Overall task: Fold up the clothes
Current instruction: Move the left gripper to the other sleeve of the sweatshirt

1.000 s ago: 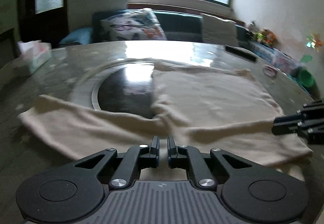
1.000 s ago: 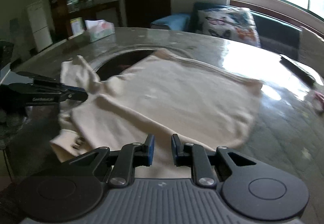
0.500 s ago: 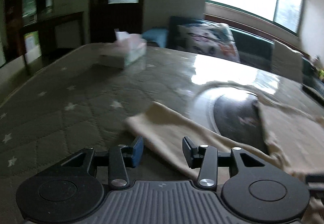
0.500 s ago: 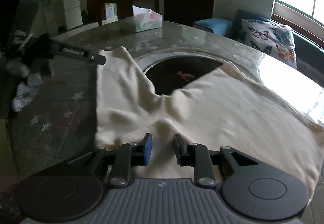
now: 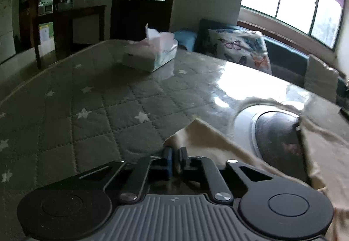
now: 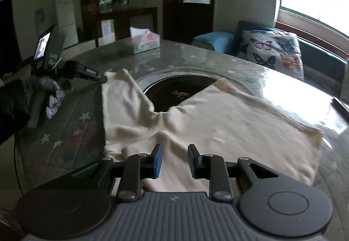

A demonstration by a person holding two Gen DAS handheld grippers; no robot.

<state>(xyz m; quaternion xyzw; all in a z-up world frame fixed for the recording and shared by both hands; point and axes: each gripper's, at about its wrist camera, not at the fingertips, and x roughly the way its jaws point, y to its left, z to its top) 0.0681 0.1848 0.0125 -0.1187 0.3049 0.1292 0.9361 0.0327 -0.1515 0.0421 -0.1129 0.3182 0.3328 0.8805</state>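
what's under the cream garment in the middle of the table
The cream garment lies over part of a dark round inset in the table. The rest of the inset under the cloth is covered and can't be seen.

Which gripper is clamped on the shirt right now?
The left gripper: shut on the shirt's sleeve end. The right gripper hovers open above it.

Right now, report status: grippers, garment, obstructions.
Left gripper shut on the sleeve end. Right gripper open above the cream garment, gripping nothing. Tissue box stands well clear.
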